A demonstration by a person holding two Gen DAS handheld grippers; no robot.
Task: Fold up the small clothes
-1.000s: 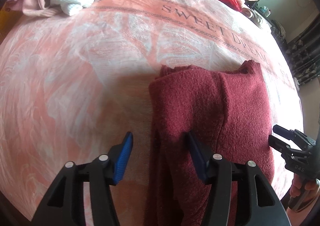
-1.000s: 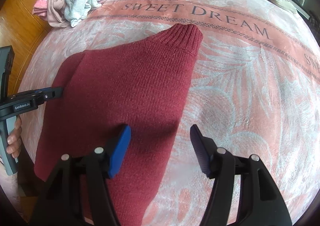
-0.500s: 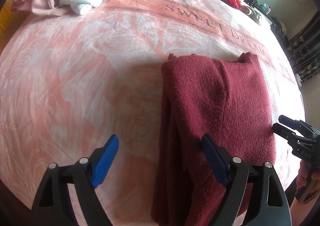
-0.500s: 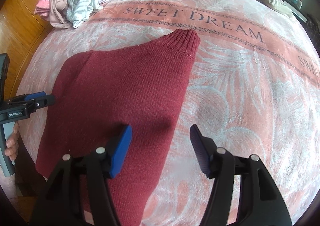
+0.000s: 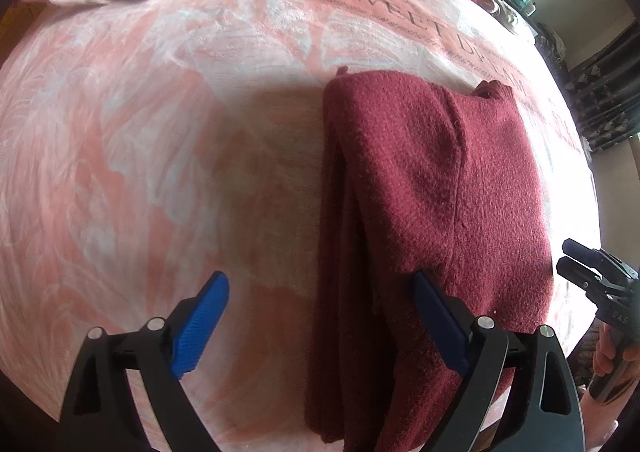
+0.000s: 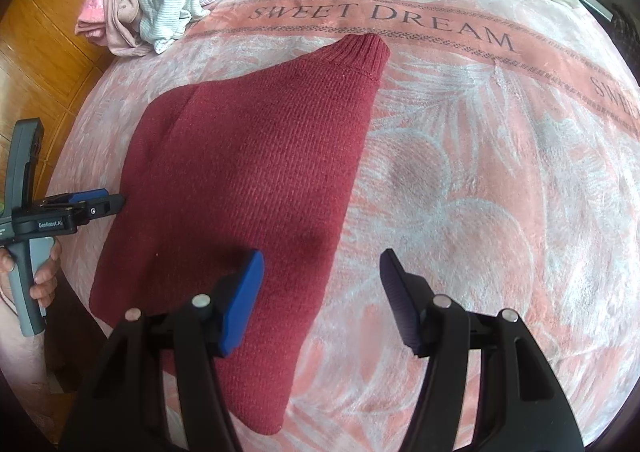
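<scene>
Sweater (image 6: 248, 179) is dark red knit, already folded into a long narrow shape, lying on the pink "SWEET DREAM" blanket (image 6: 500, 191) close to its near edge, ribbed end pointing at the lettering.

What could go wrong: the fold looks loose along the left side in the left wrist view, where a couple of layers sit stacked at the edge. If a gripper closes on only the top layer there, the stack could peel apart and the fold would need redoing. Knit like this is also floppy (it sags the moment you lift one end), so lifting with one hand only would probably let the far half slump open. And it sits near the blanket's edge, so a careless drag toward the person could pull it off.

Left gripper (image 5: 320, 326) has its jaws opening, nearly as wide as they go, gripping nothing; the sweater's left edge sits between the blue pads, untouched. Right gripper (image 6: 322, 300) is partly open and empty, straddling the sweater's right edge, left pad over the knit, right pad over bare blanket.
</scene>
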